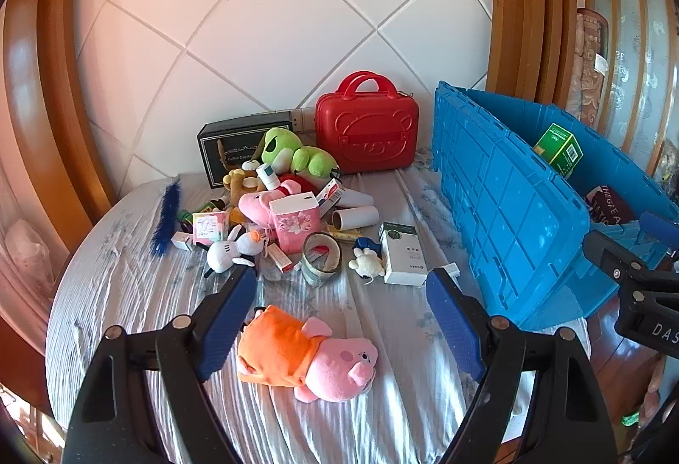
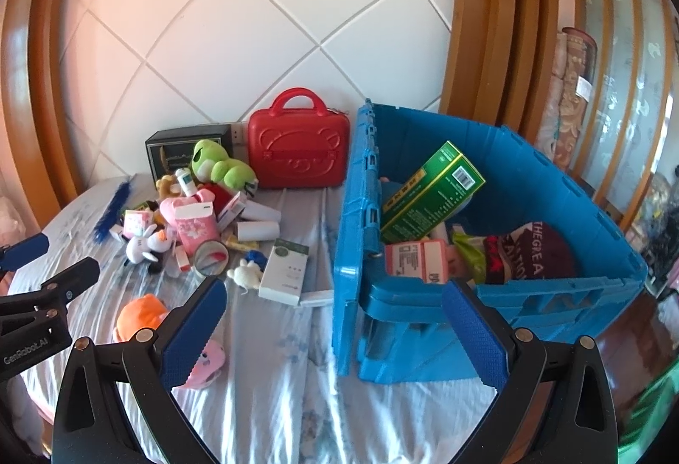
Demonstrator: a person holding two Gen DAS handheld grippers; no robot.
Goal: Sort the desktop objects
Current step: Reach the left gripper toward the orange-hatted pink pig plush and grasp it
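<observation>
A pig plush in an orange top (image 1: 305, 353) lies on the striped bedsheet (image 1: 127, 294), low between the fingers of my left gripper (image 1: 343, 286), which is open and not touching it. In the right wrist view the pig (image 2: 140, 315) is partly hidden behind a finger. My right gripper (image 2: 335, 292) stands wide open and empty in front of the near corner of the blue crate (image 2: 551, 184). Inside the crate are a green box (image 2: 433, 188), a pink-labelled pack (image 2: 416, 260) and a dark red cloth (image 2: 534, 256). The pile holds a green frog plush (image 1: 293, 156), a white rabbit plush (image 1: 229, 250), a pink tissue pack (image 1: 297, 222), a tape roll (image 1: 322, 258) and a white box (image 1: 403, 254).
A red carry case (image 1: 367, 129) and a black box (image 1: 237, 150) stand against the tiled wall behind the pile. A blue feather (image 1: 167, 218) lies at the left. The crate (image 1: 509, 209) walls off the right side. Wooden frames flank the bed, and the floor drops away at the right.
</observation>
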